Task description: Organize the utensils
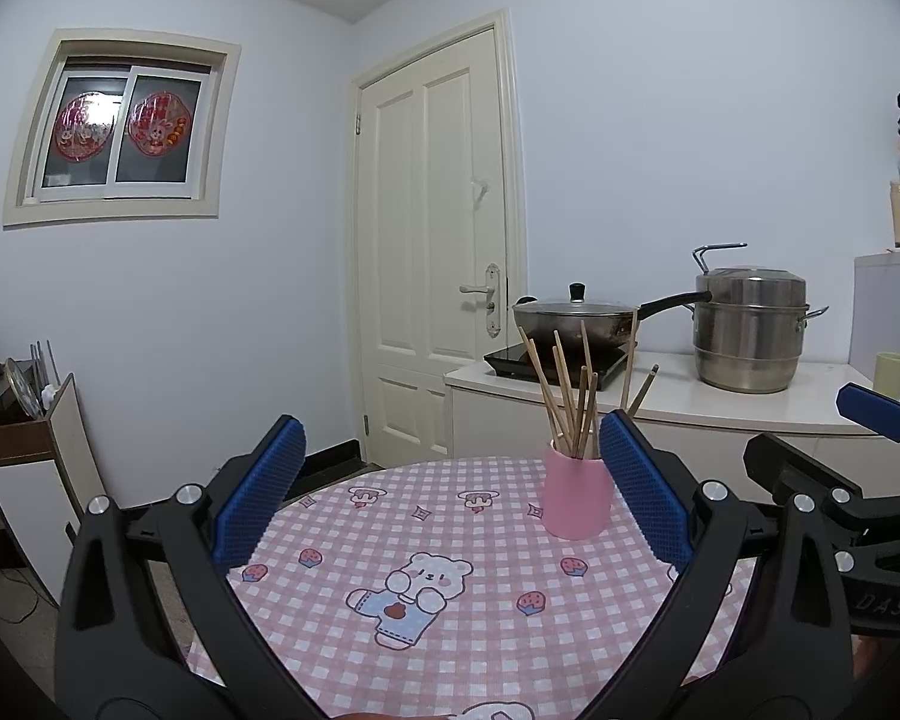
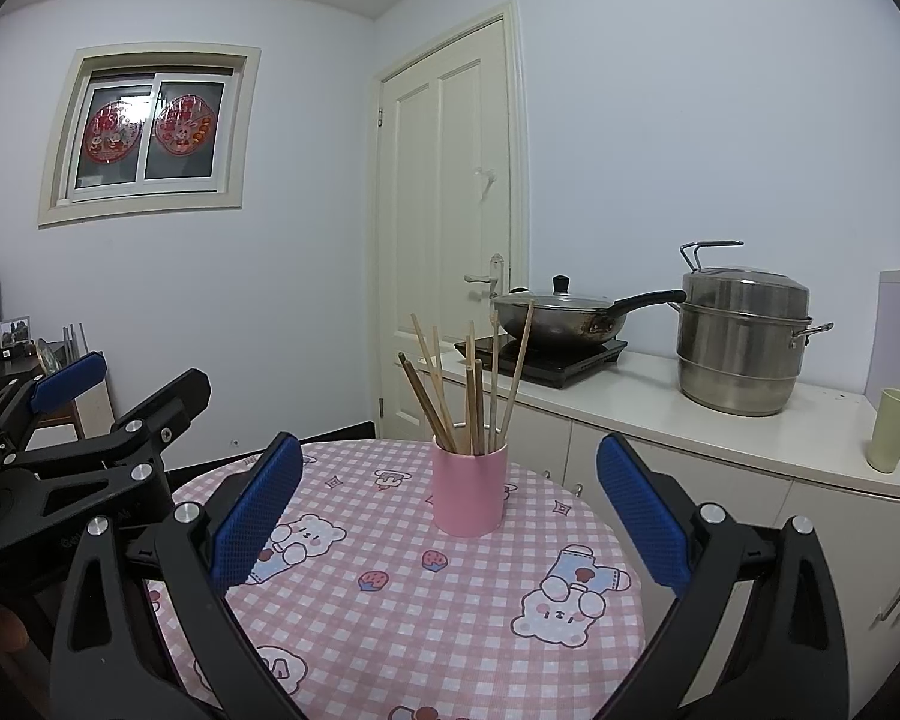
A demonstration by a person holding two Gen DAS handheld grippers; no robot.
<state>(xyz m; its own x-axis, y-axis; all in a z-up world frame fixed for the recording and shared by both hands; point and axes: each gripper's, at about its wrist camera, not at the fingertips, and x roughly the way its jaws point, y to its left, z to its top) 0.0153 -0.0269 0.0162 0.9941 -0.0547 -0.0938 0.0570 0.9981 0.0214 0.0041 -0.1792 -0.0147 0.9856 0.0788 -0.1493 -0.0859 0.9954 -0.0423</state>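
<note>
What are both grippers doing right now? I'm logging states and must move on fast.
Left gripper: open, holding nothing, above the checked table.
Right gripper: open, empty; the pink cup of chopsticks stands beyond its fingers.

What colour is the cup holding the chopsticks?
Pink cup; the right wrist view shows it best.

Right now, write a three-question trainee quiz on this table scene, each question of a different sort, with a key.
1. True or false: the wooden chopsticks stand inside the pink cylindrical cup.
2. Multiple choice: the cup rests on A) the white counter, B) the pink checked tablecloth with bears, C) the black induction hob.
3. Fill in: the left gripper and right gripper are both ____ and hold nothing.

Key: 1 true; 2 B; 3 open.
</note>
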